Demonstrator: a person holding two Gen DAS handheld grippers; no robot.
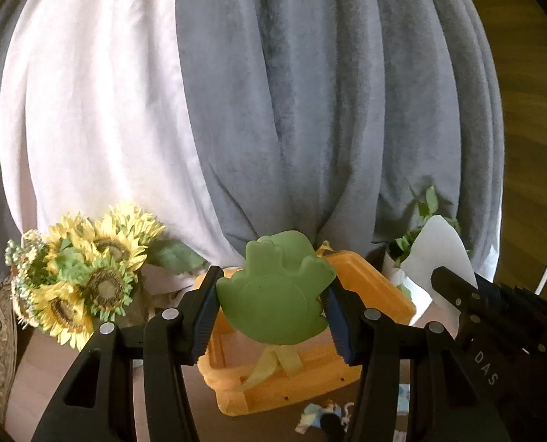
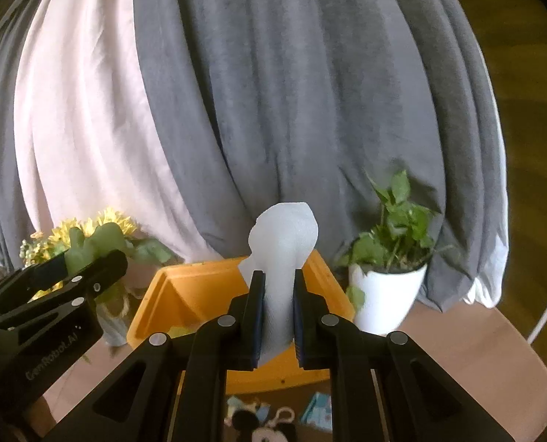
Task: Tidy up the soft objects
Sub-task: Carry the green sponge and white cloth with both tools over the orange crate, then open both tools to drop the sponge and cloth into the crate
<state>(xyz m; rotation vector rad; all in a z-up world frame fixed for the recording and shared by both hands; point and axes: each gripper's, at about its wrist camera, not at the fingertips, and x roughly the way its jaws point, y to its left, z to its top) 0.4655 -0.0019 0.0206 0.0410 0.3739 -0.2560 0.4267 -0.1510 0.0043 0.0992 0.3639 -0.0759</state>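
Observation:
My left gripper [image 1: 271, 311] is shut on a green frog-shaped soft toy [image 1: 277, 287], held up in front of the orange box [image 1: 369, 287]. A yellow ribbon [image 1: 273, 364] hangs below the toy. In the right wrist view my right gripper [image 2: 278, 316] is shut on a white foam piece [image 2: 282, 243] that sticks up between its fingers, above the same orange box [image 2: 170, 302]. The left gripper [image 2: 85, 269] with the green toy [image 2: 89, 246] shows at the left of that view. The right gripper [image 1: 454, 287] with the white foam piece [image 1: 439, 254] appears at the right of the left wrist view.
Sunflowers [image 1: 85, 276] stand left of the box, a potted green plant [image 2: 387, 291] in a white pot to its right. Grey and white curtains [image 2: 292, 103] hang close behind. Small soft items [image 2: 262, 427] lie on the brown table [image 2: 476, 353] in front of the box.

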